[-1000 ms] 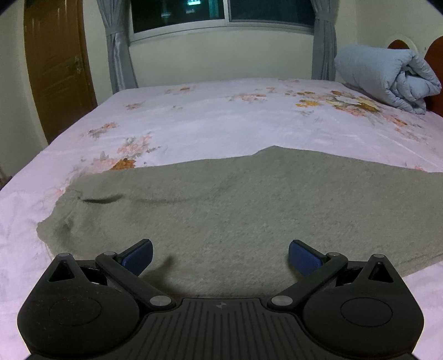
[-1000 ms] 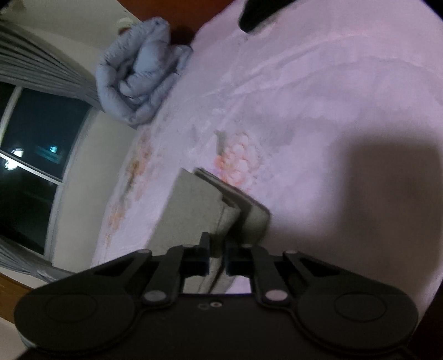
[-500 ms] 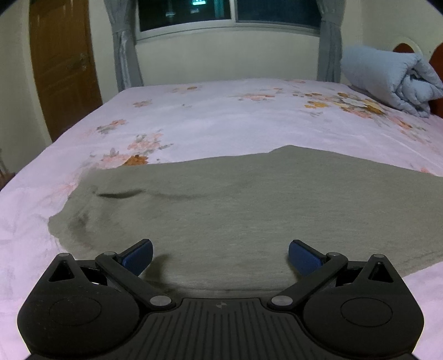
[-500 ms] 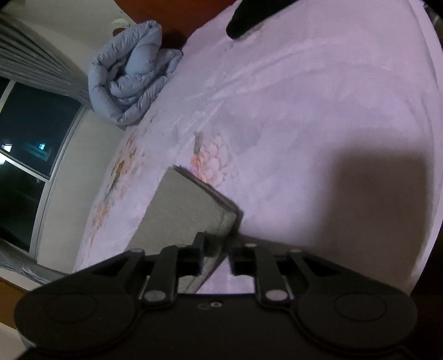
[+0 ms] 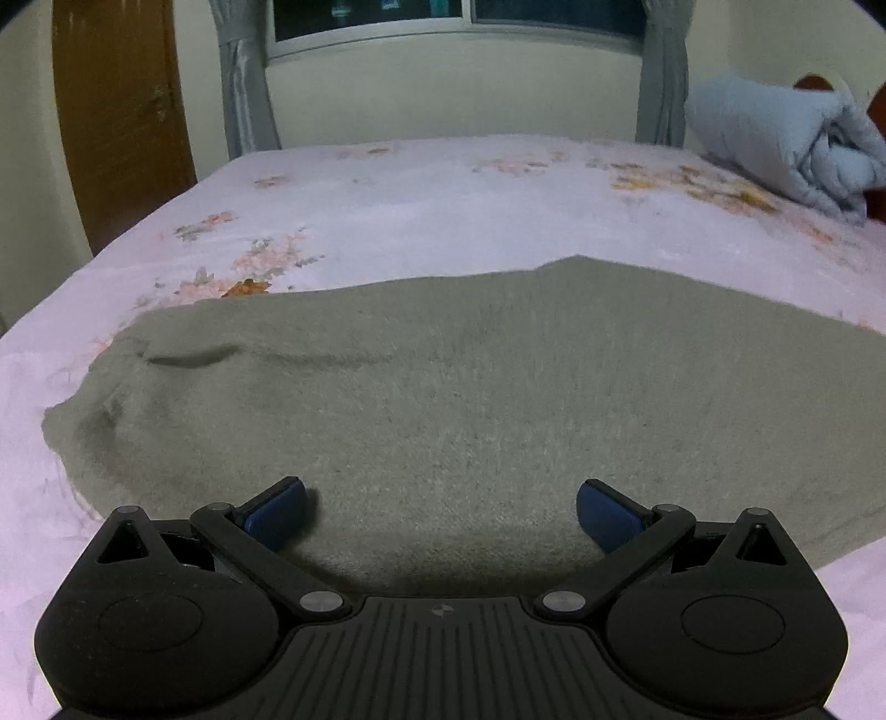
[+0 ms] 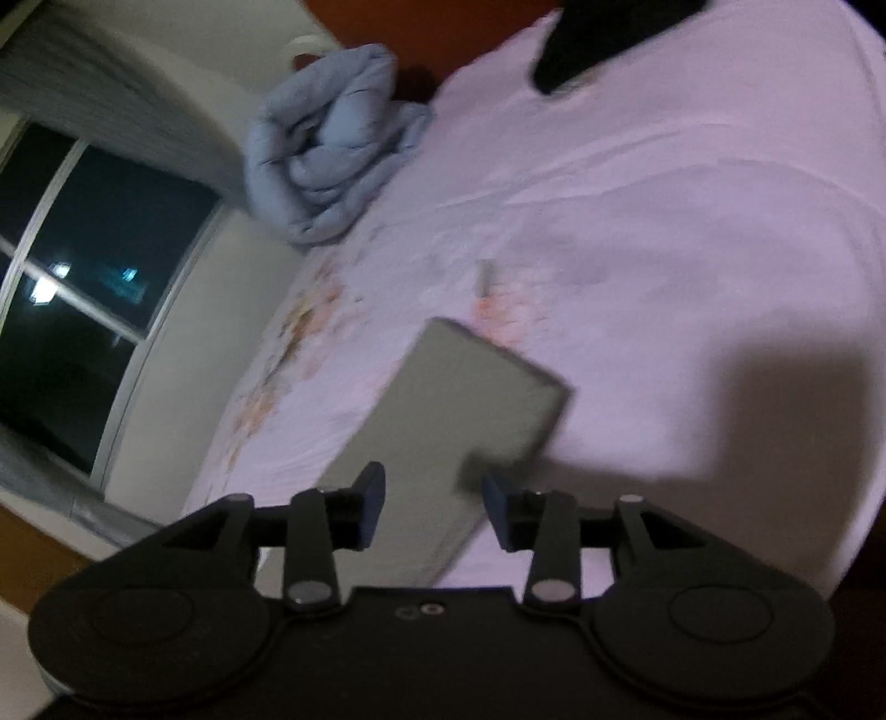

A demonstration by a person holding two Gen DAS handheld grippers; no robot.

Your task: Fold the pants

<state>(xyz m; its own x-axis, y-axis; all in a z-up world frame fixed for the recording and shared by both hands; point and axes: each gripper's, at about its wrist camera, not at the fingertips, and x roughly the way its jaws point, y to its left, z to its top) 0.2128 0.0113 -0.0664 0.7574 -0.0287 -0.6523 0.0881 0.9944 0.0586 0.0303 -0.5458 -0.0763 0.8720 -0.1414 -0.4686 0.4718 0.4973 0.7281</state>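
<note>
Grey-green pants (image 5: 470, 410) lie flat across the pink floral bed, the waist end toward the left in the left wrist view. My left gripper (image 5: 440, 512) is open and empty, low over the near edge of the pants. In the right wrist view the leg end of the pants (image 6: 459, 410) lies flat on the sheet. My right gripper (image 6: 432, 504) is open just above that end, holding nothing.
A rolled light-blue duvet (image 5: 786, 149) lies at the headboard end, also in the right wrist view (image 6: 332, 171). A dark object (image 6: 598, 39) lies near the bed's far corner. A wooden door (image 5: 122, 127), window and curtains stand beyond the bed (image 5: 443, 221).
My right gripper opened and let go of the leg end, which now lies flat on the bed. My left gripper stayed open and dropped slightly closer to the pants.
</note>
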